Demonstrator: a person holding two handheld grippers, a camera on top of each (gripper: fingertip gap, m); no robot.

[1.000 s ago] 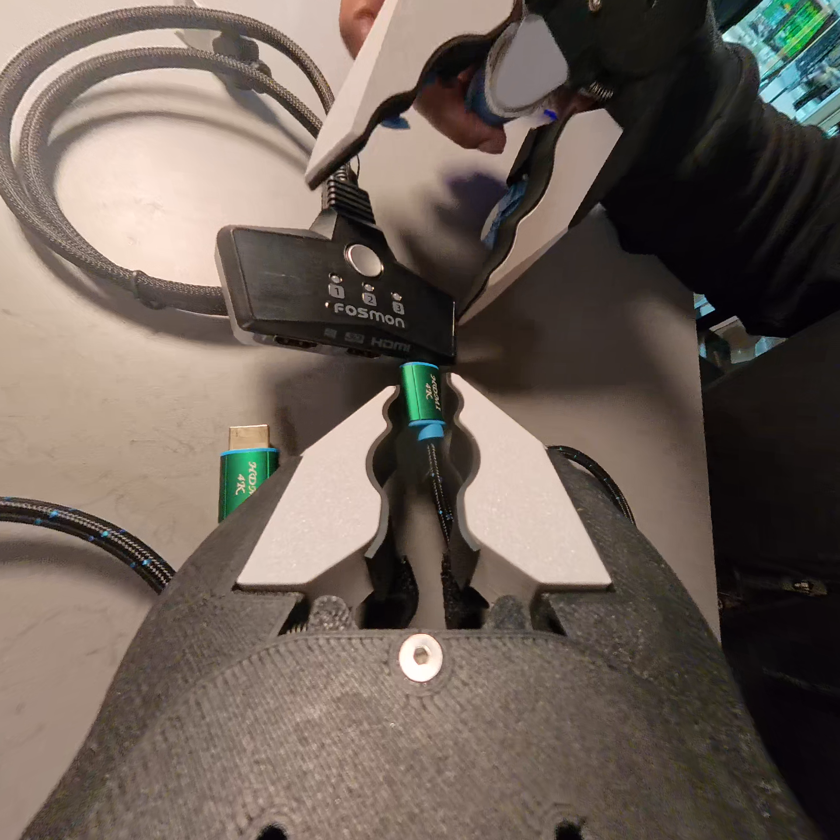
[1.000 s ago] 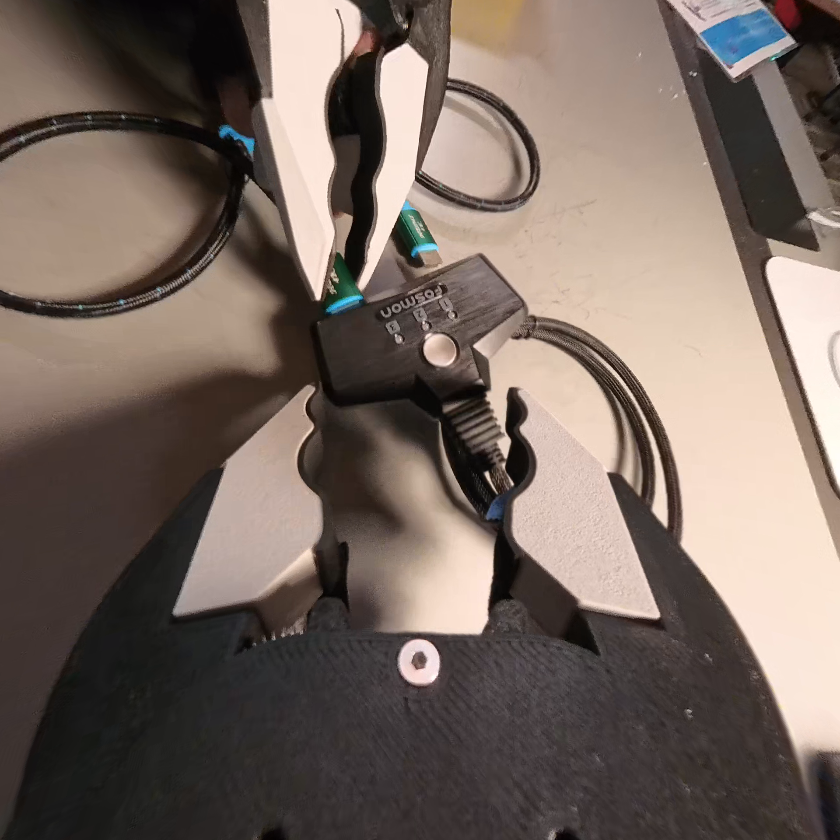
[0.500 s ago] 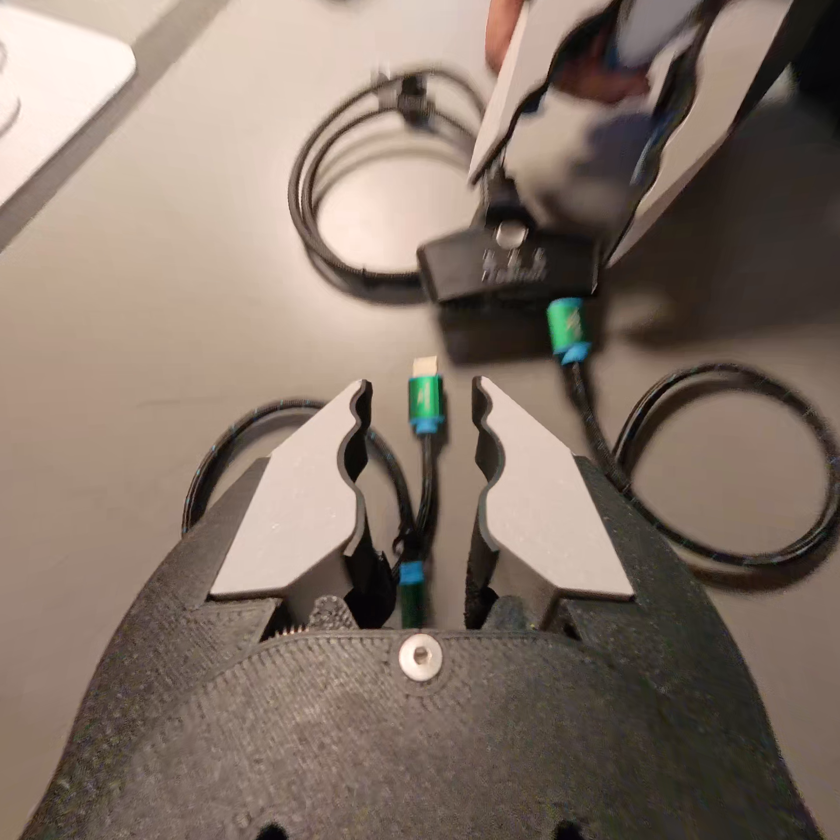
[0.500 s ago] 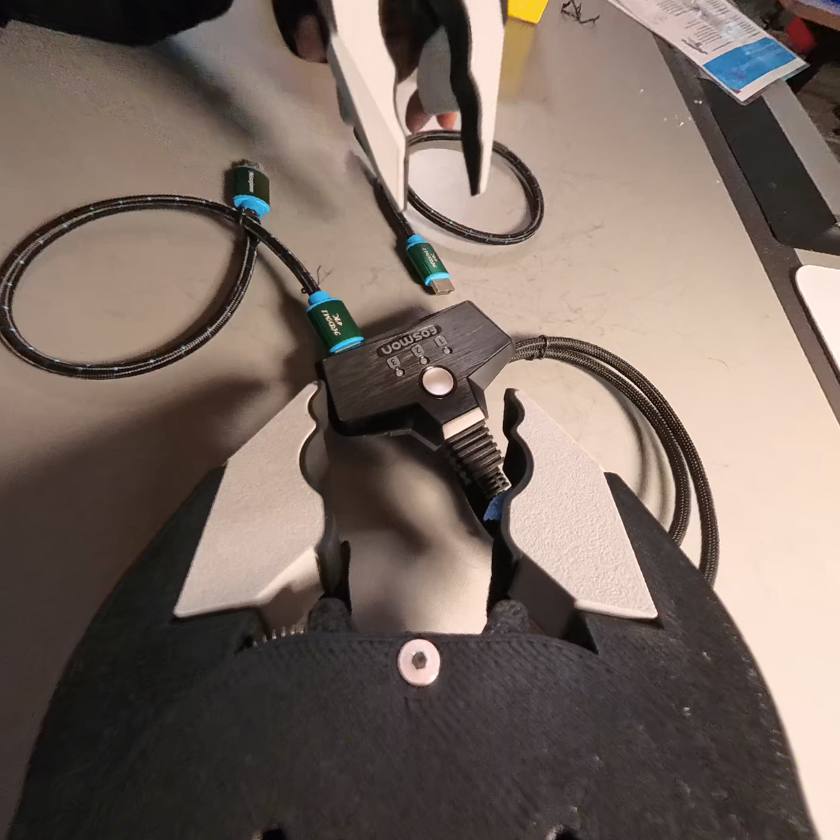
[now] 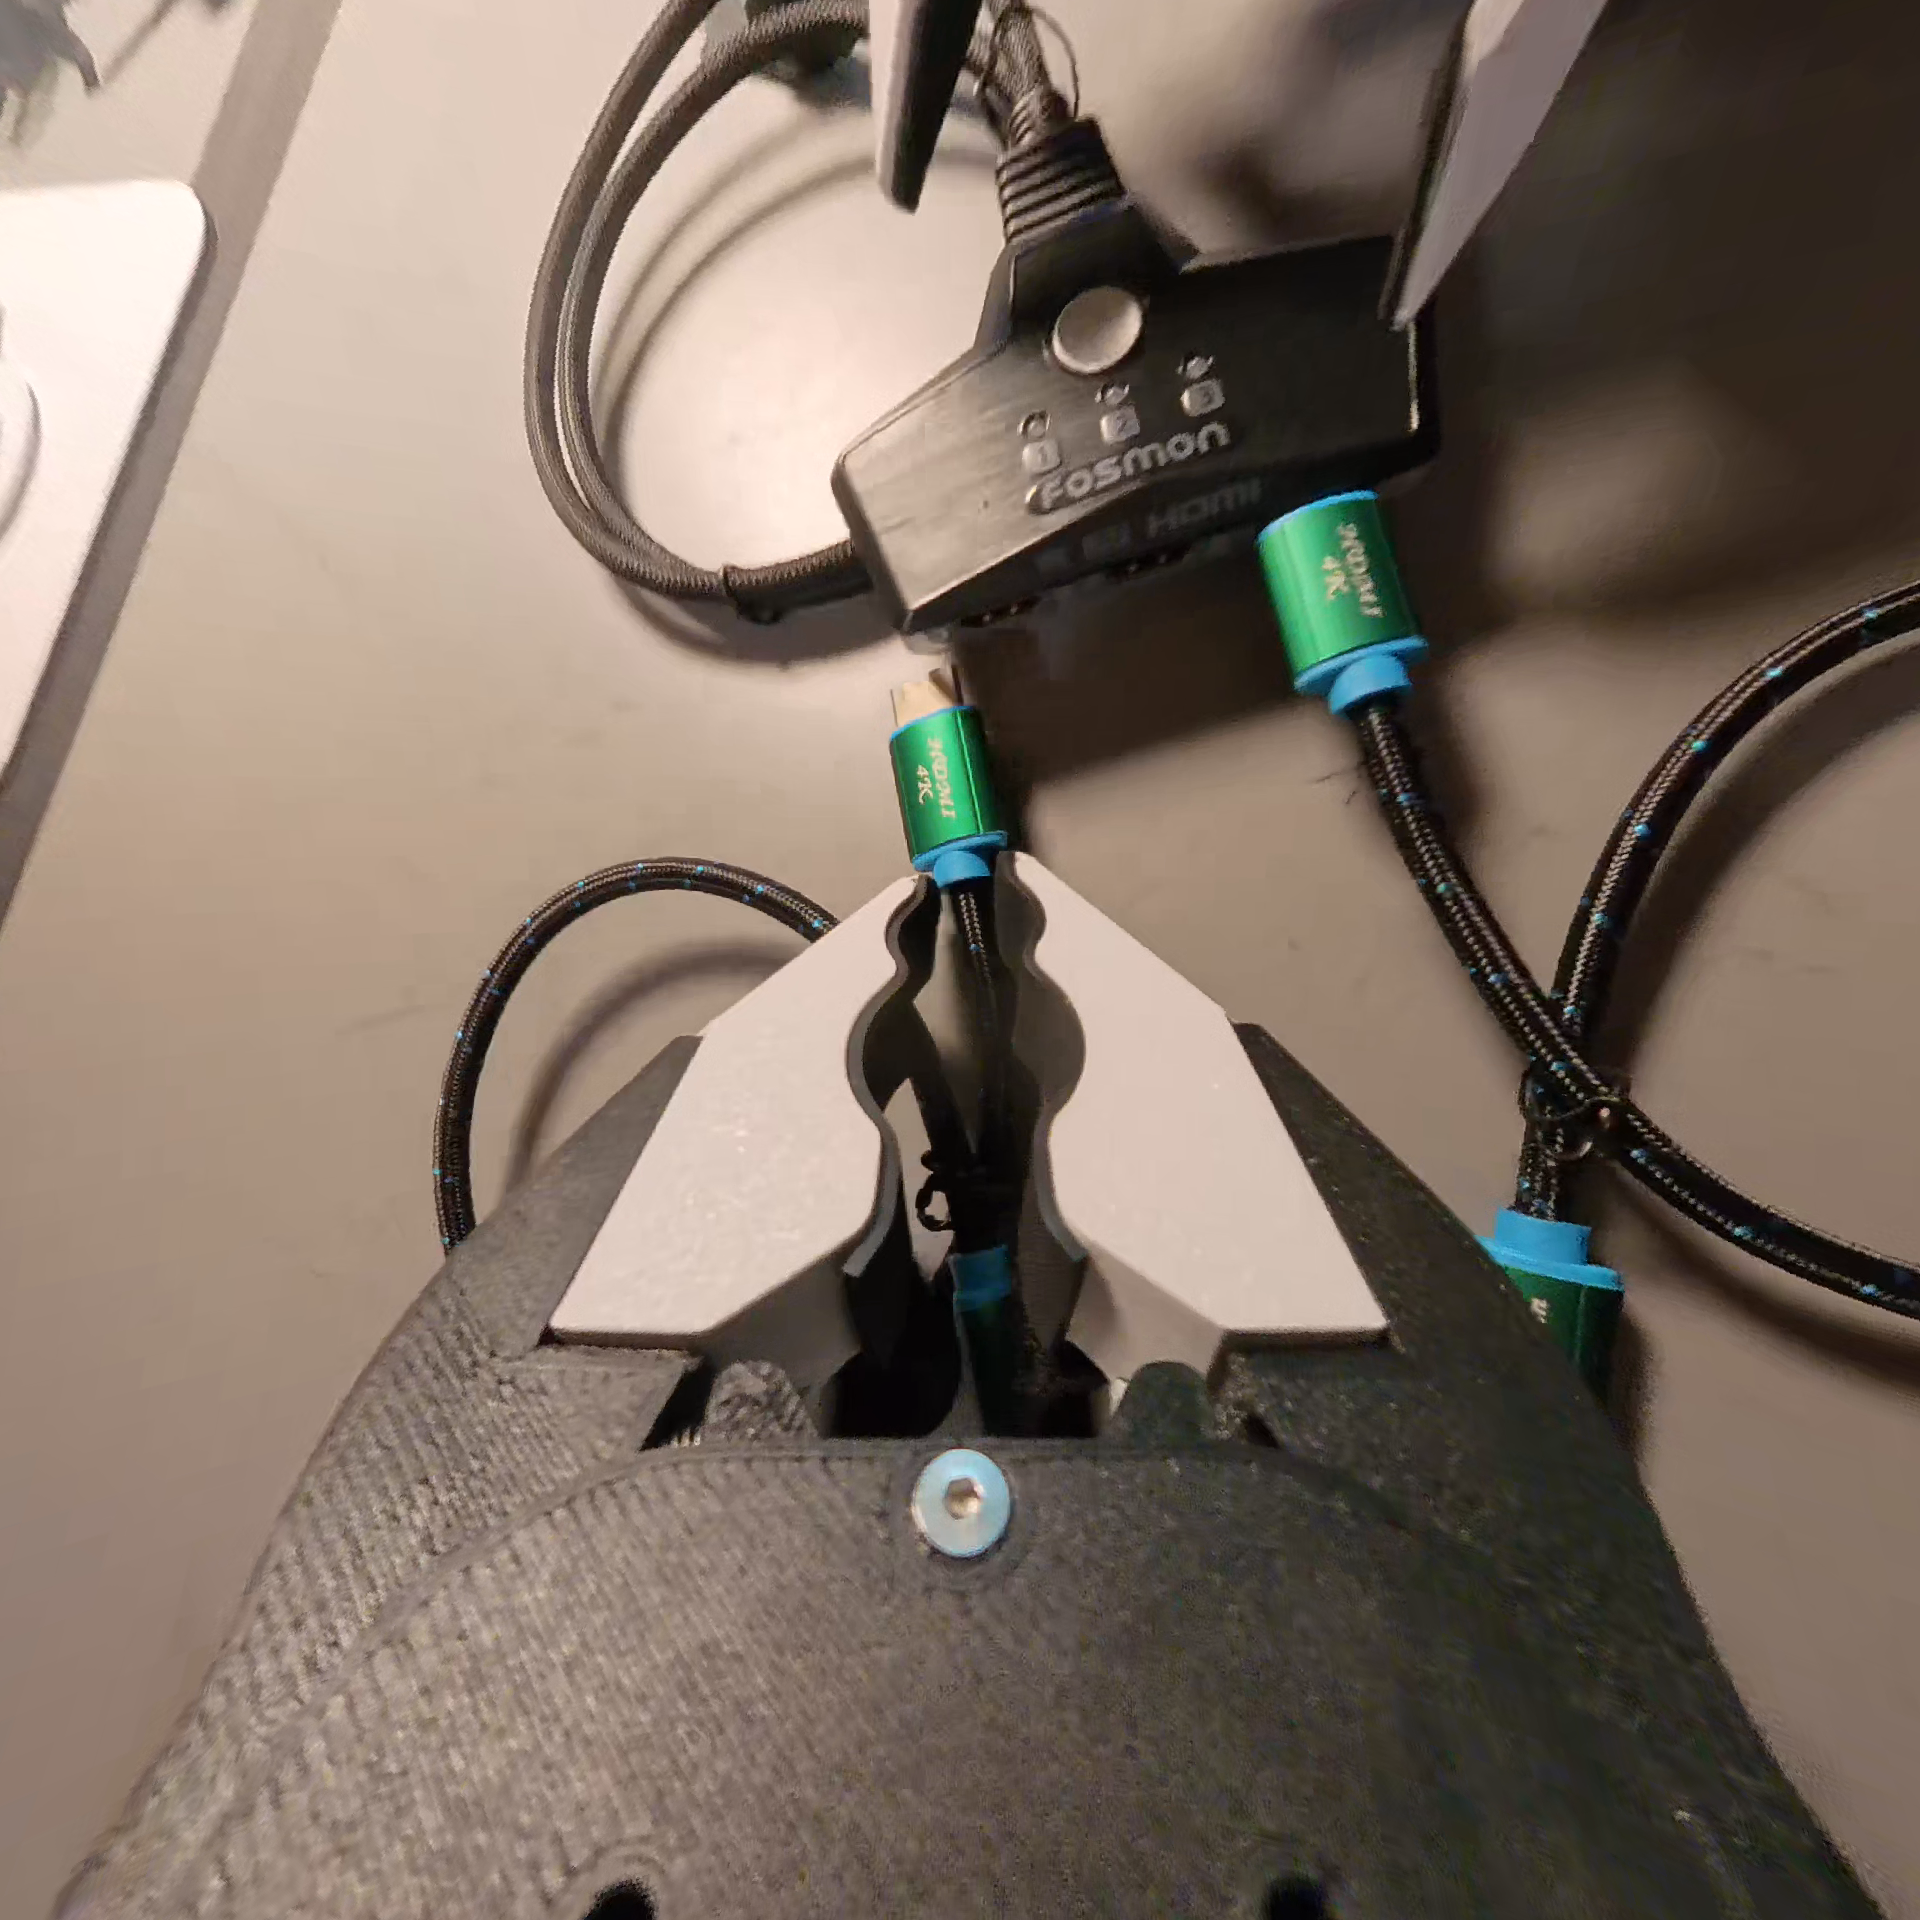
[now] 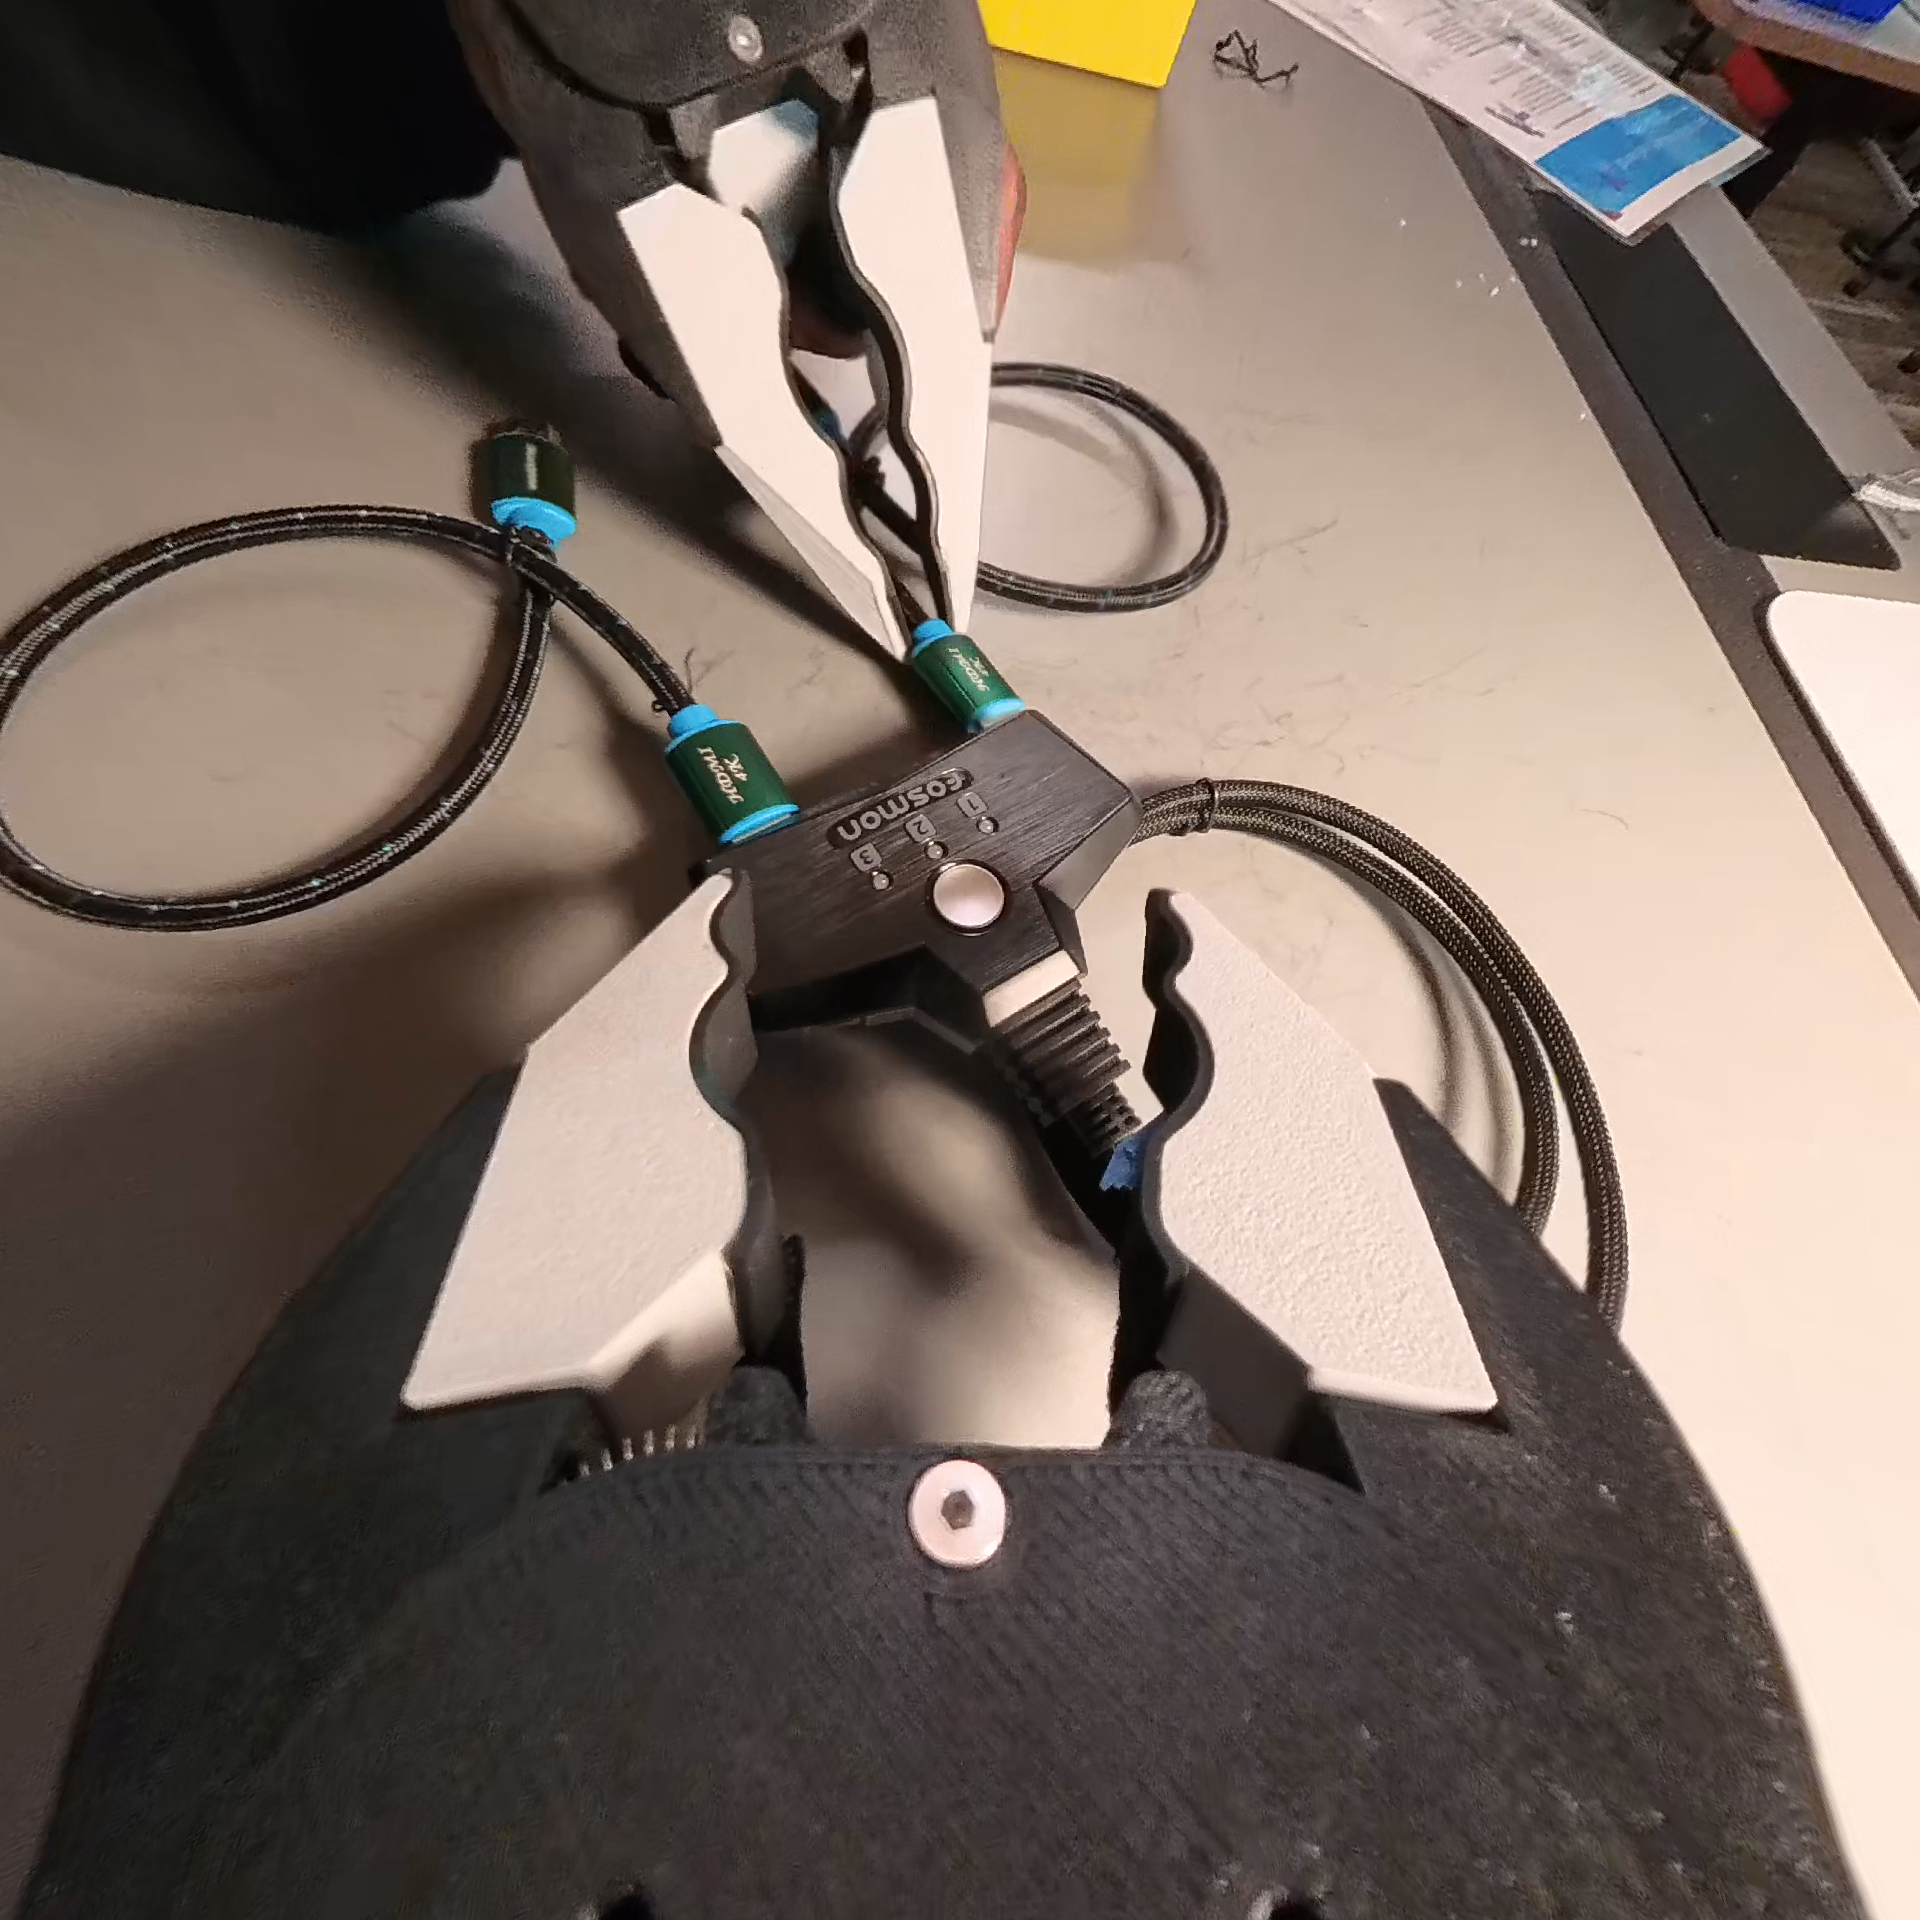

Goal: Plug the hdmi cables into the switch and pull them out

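Half a second ago the left gripper (image 5: 971, 883) sat wide around a loose plug; it now pinches that second cable (image 5: 977, 997) just behind the green plug (image 5: 943, 777), whose metal tip nearly meets the switch (image 5: 1132, 457) on the table (image 5: 312, 727). Only the right wrist view shows the right gripper (image 6: 945, 914) spread wide around the switch's back end, gripping nothing. Another plug (image 5: 1335, 587) sits in the switch's outer port.

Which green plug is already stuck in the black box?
The green plug on the right side of the switch is seated in it. The other green plug, held by the left gripper, still shows its bare metal tip.
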